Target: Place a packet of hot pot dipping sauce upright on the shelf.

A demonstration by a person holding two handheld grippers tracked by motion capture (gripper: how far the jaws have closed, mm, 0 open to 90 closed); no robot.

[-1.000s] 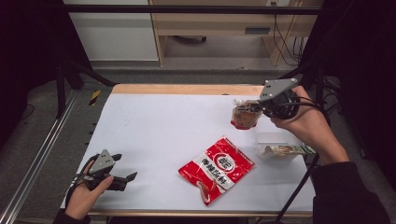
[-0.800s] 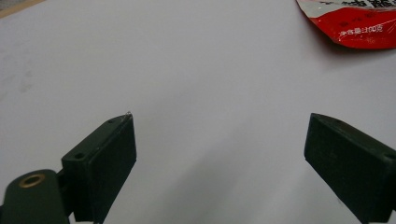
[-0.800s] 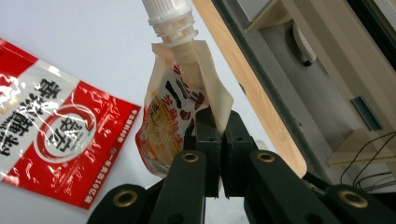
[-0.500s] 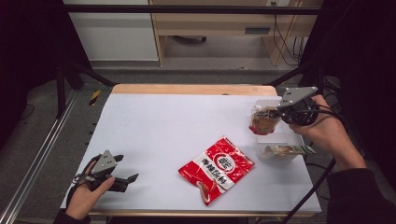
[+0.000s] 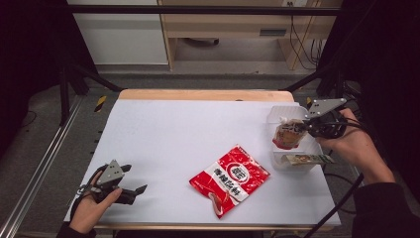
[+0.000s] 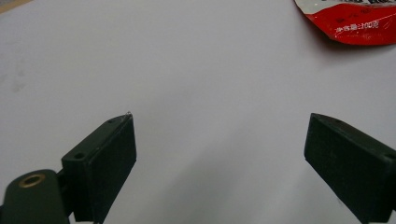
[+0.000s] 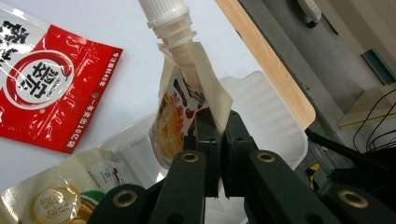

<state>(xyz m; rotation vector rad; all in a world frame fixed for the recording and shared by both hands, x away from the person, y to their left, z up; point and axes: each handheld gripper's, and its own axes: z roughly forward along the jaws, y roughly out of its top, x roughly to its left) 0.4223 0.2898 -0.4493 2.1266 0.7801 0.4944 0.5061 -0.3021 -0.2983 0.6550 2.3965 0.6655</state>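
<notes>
White bench (image 5: 173, 134) is seen under both claws. A spouted sauce pouch (image 5: 288, 134) is pinched by the right claw (image 5: 308, 127) above the clear tray (image 5: 277, 113). Well left of that tray, the left claw (image 5: 134, 181) is held wide open, holding nothing.

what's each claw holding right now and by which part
The right claw pinches the orange spouted sauce pouch by its flat side seam just below the white screw cap. The left claw holds nothing.
</notes>
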